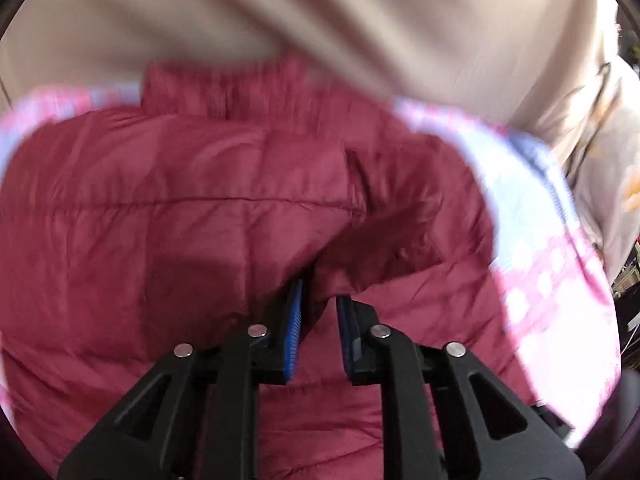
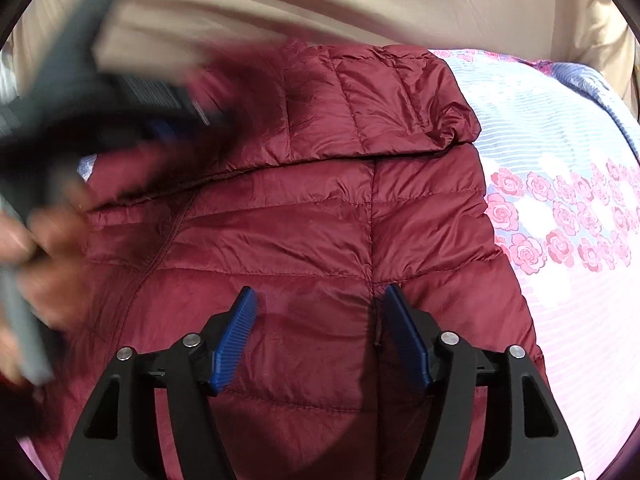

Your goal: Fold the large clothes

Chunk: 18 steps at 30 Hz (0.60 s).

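Observation:
A dark red quilted puffer jacket (image 1: pixel 168 200) lies spread on a floral bedsheet, collar at the far side. My left gripper (image 1: pixel 318 300) is nearly closed, its blue pads pinching a raised fold of the jacket. In the right wrist view the jacket (image 2: pixel 320 220) has a sleeve folded across its upper part. My right gripper (image 2: pixel 318 300) is open and empty, hovering just above the jacket's lower body. The left gripper (image 2: pixel 80 92) shows blurred at the left of this view, with the hand holding it.
A pink and light blue rose-print bedsheet (image 2: pixel 560 208) covers the surface around the jacket; it also shows in the left wrist view (image 1: pixel 532 240). A beige cover (image 1: pixel 360 20) lies beyond the collar.

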Each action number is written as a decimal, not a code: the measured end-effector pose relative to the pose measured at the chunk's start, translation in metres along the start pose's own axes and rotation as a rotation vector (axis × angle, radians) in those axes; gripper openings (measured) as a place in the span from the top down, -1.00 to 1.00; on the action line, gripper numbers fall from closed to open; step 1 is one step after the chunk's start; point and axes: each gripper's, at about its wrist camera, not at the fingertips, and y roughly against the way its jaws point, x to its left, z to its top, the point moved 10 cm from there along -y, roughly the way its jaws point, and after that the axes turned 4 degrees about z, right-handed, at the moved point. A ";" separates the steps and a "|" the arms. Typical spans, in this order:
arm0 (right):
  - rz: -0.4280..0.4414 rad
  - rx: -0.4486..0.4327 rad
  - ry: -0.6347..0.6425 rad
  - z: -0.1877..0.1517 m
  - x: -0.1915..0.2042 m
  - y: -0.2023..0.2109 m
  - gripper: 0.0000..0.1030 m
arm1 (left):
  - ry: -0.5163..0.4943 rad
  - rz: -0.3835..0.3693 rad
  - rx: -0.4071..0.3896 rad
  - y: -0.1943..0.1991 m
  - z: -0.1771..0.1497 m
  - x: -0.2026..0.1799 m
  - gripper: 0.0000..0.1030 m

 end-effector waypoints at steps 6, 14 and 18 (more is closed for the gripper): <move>0.030 0.006 -0.029 0.005 -0.005 0.002 -0.33 | 0.120 -0.134 -0.038 0.042 -0.012 0.037 -0.25; 0.188 -0.022 -0.189 0.065 -0.010 0.016 -0.51 | 0.283 0.011 -0.147 0.108 -0.022 0.168 -0.71; 0.188 0.060 -0.209 0.077 -0.004 -0.021 -0.51 | 0.466 0.015 -0.043 0.080 -0.043 0.220 -0.70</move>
